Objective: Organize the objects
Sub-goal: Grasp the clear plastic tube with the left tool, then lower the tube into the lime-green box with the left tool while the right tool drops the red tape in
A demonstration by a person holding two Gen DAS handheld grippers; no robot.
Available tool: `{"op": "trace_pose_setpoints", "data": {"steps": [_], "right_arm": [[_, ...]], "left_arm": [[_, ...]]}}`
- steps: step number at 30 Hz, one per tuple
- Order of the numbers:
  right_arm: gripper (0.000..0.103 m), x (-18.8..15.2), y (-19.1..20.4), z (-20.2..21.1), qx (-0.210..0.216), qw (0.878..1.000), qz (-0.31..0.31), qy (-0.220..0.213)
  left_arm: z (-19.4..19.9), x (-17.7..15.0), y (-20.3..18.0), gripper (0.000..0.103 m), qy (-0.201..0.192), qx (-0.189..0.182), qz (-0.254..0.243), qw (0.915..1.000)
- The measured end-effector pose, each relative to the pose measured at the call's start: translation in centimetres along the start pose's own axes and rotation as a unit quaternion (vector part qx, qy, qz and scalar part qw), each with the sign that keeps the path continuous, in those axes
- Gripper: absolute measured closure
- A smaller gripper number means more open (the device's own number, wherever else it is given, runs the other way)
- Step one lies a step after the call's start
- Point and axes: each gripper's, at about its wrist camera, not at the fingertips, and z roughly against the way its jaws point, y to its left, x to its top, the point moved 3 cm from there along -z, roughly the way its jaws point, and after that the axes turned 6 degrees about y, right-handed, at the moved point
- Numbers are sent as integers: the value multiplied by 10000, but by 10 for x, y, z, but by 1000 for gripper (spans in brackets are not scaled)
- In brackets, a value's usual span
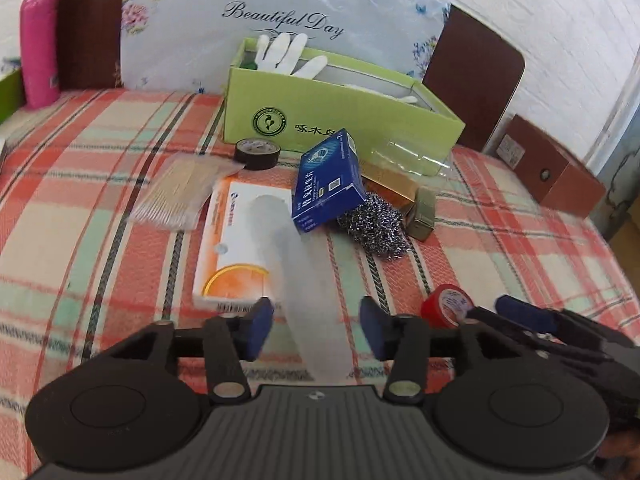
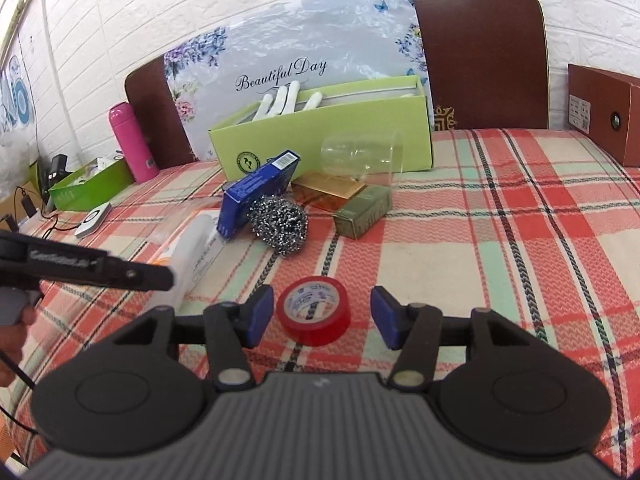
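My left gripper (image 1: 317, 327) is open, its jaws on either side of a long frosted white tube (image 1: 298, 276) that lies on the plaid cloth and partly across a white and orange box (image 1: 236, 248). My right gripper (image 2: 323, 316) is open around a red tape roll (image 2: 314, 310) lying flat; the roll also shows in the left wrist view (image 1: 448, 305). A green open box (image 1: 340, 116) with white gloves (image 1: 286, 54) stands at the back. In front of it lie a blue box (image 1: 326, 184), a steel scourer (image 1: 374, 224) and a black tape roll (image 1: 257, 153).
A bag of wooden sticks (image 1: 180, 192), a gold box (image 2: 326, 194), an olive box (image 2: 363, 210) and a clear cup (image 2: 360, 154) lie about. A pink bottle (image 2: 131, 142) stands far left, a brown box (image 2: 604, 112) far right. Chair backs line the wall.
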Motion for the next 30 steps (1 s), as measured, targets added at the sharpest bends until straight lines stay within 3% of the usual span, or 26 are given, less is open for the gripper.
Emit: {"op": "trace_pose_setpoints", "data": {"steps": [4,5,6,11,14,16,18,20,28,29,30], "right_arm": [[49,-1,-1,0,-14,10000,72,4],[49,-1,-1,-1,-7,10000,84,1],[49,-1,-1,-2,21,10000,91,6],[49,-3,-1,-6,120,9998,120,61],[49,-3,-1,-10,103,9997,188,109],[49,-3,0,-13,51,9995,284,130],[49,-3,4,-15,-10,9988,474,122],[49,-3,8,-17,-88,9977,659,130],[49,-3,18,-35,-128,9931,1146,235],[49,-4,19,-37,-129,9928,1167,254],[51,-5,19,-38,-143,9926,1174,292]], "left_arm": [[-16,1,-8,50,21,293,-320,9991],[-19,-1,-7,66,170,299,-408,9986],[-22,-4,-6,73,319,226,-417,9984],[-5,-24,-3,75,530,-96,-973,9938],[-1,-28,-2,74,529,-86,-925,9943],[-5,-23,-3,69,486,3,-852,9952],[-12,-18,-9,53,456,55,-827,9955],[-18,-16,-16,50,444,13,-954,9944],[-25,-12,-20,50,422,88,-999,9941],[-25,-12,-20,52,409,99,-1019,9939],[-25,-12,-21,63,398,131,-1052,9936]]}}
